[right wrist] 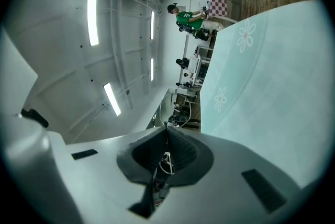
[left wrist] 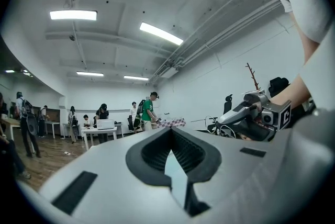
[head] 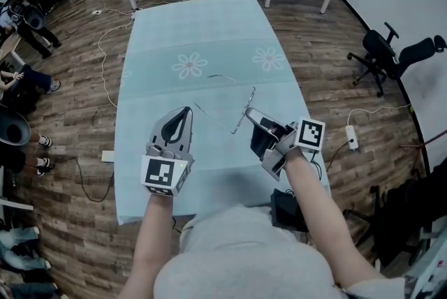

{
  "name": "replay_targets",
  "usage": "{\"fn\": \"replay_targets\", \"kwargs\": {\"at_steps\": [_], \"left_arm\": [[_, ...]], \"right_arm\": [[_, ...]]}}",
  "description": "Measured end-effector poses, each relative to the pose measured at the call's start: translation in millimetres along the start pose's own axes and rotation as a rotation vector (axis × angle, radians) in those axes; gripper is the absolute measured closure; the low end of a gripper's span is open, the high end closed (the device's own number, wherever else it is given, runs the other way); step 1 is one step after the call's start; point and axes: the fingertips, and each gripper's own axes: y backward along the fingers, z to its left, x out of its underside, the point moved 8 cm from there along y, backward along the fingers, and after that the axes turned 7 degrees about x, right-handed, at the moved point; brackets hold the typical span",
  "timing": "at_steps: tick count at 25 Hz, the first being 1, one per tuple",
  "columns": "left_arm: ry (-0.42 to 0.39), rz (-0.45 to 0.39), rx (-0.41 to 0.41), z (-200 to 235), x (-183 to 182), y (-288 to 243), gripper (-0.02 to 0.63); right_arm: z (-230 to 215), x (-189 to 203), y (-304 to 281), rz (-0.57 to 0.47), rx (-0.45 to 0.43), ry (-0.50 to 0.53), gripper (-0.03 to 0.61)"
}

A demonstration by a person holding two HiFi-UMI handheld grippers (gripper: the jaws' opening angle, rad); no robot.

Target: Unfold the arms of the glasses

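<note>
Left fingers point(head: 178, 126) are pressed together with nothing visible between them. Just to their right, the glasses point(head: 246, 103) are pinched in the right fingers point(head: 260, 121), one arm slanting back toward the left tips.

Bright, even light comes from ceiling strip lights point(left wrist: 73, 15), which glare white in both gripper views, and shadows on the pale table point(head: 202, 25) are faint. All views bow strongly, with dark corners. The left gripper point(left wrist: 170, 131) shell is soft near its lens, and the thin glasses point(head: 244, 109) barely resolve toward the table's near edge.
</note>
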Motion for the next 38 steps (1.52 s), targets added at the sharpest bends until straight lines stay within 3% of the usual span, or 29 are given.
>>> {"fn": "replay_targets", "kwargs": {"at_steps": [6, 11, 23, 38], "left_arm": [[0.029, 0.010, -0.038, -6, 3, -4, 0.606], [0.042, 0.010, -0.056, -15, 2, -7, 0.606], [0.059, -0.005, -0.088, -24, 9, -1, 0.606], [0.053, -0.003, -0.086, -36, 9, -5, 0.606]], "right_arm": [[-1, 0, 3, -0.125, 0.020, -0.024, 0.568], [4, 5, 4, -0.170, 0.039, -0.042, 0.568], [6, 29, -3, -0.201, -0.003, -0.099, 0.568], [6, 37, 0, -0.245, 0.002, -0.088, 0.568]]}}
